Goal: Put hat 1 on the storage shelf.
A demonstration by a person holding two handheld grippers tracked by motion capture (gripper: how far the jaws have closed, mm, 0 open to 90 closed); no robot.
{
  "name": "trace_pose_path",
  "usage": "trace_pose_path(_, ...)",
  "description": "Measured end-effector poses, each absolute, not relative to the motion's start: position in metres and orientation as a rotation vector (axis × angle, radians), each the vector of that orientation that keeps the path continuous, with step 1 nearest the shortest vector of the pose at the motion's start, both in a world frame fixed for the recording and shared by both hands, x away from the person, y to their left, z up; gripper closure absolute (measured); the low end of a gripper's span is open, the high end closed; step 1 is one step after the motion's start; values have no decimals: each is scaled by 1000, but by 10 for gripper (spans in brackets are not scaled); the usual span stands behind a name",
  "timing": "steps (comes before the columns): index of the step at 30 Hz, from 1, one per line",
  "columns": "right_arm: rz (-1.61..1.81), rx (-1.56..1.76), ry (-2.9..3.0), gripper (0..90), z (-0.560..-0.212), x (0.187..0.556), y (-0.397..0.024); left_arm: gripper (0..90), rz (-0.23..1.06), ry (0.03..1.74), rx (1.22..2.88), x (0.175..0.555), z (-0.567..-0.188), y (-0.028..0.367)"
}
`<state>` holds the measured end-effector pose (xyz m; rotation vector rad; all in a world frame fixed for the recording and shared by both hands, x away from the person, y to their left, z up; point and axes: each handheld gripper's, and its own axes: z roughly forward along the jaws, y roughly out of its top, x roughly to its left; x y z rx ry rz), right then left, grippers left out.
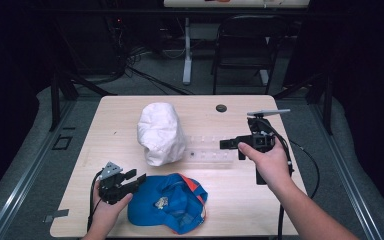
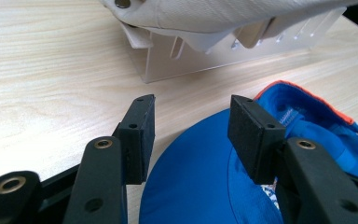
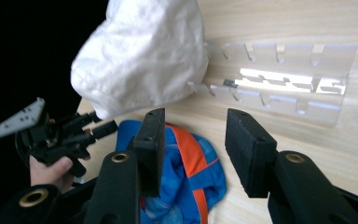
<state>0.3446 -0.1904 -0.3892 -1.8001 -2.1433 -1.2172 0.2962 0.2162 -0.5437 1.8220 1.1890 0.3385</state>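
A blue cap (image 1: 172, 202) with orange trim lies upside down near the table's front edge. A white cap (image 1: 160, 132) sits on the left end of a clear acrylic rack (image 1: 212, 150) at mid-table. My left gripper (image 1: 136, 176) is at the blue cap's left edge and is open. In the left gripper view its jaws (image 2: 191, 126) stand apart over the blue cap's brim (image 2: 200, 177) without pressing on it. My right gripper (image 1: 223, 144) is at the rack's right end, open and holding nothing. In the right gripper view (image 3: 193, 140) it points toward the blue cap (image 3: 186, 172) and white cap (image 3: 142, 56).
The wooden table (image 1: 120, 115) has a small dark round cap (image 1: 221, 108) set in its top near the far edge. A black chair (image 1: 245, 45) and a white table leg (image 1: 187, 50) stand beyond it. Cables trail from both grippers.
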Motion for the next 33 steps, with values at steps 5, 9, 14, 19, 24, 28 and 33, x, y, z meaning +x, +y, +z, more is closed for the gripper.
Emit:
trace_pose_path(5,-1204,-1782,-2174,579,-403,339,-185,514,358,1222,1801,297,-544,223)
trace_pose_path(9,-1157,-1759,-2267,585,-417,335,-177,509,376,1240,1792,298,-544,229)
trace_pose_path(14,-1117,-1733,-2331,593,-436,328,-168,508,388,1252,1784,298,-544,235)
trace_pose_path(19,-1085,-1712,-2342,602,-454,322,-164,521,389,1239,1798,297,-544,236)
trace_pose_path(24,-1070,-1696,-2326,609,-466,318,-163,523,399,1214,1818,298,-545,234)
trace_pose_path(28,-1060,-1672,-2321,610,-477,316,-161,523,384,1202,1821,302,-547,232)
trace_pose_path(33,-1018,-1668,-2307,609,-496,316,-157,521,384,1193,1837,302,-548,232)
